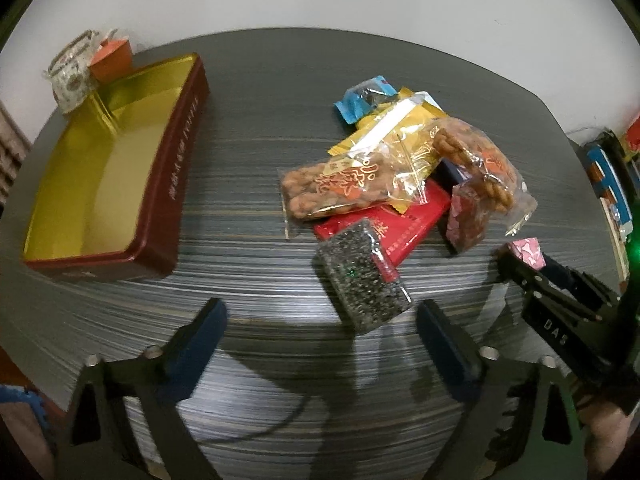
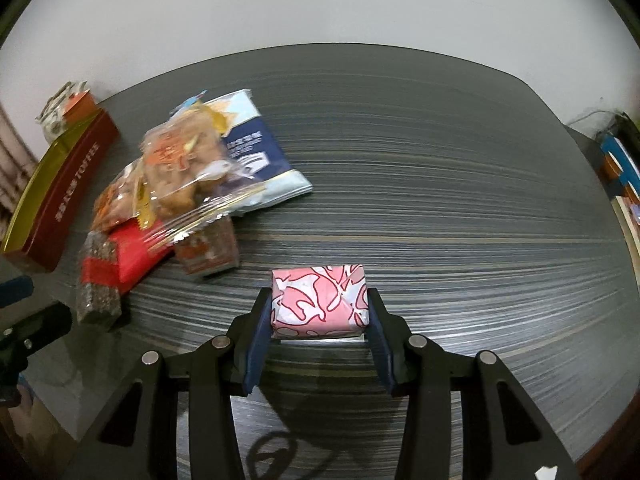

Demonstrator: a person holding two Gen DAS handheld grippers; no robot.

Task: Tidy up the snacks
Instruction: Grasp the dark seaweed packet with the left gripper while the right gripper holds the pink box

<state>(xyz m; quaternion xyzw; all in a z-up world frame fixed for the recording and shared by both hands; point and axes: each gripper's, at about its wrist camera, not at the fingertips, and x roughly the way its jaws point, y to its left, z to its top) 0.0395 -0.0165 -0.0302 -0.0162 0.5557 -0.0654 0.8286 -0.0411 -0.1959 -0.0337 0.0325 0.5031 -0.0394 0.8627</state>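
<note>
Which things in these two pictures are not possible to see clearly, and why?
- Dark blue packet, left wrist view: mostly buried under the clear snack bags.
- Snack pile, right wrist view: smeared by motion blur, labels unreadable.
- Tin, right wrist view: cut off by the left edge.
- Shelf items, left wrist view: squeezed at the right edge.
- Pink packet, left wrist view: partly behind the right gripper's fingers.

Left wrist view steeply down over the worktop (image 1: 280, 80), near the snack pile (image 1: 400, 176), right wrist view likewise from the pile's right, both sharing pile and open tin (image 2: 60, 200)
</note>
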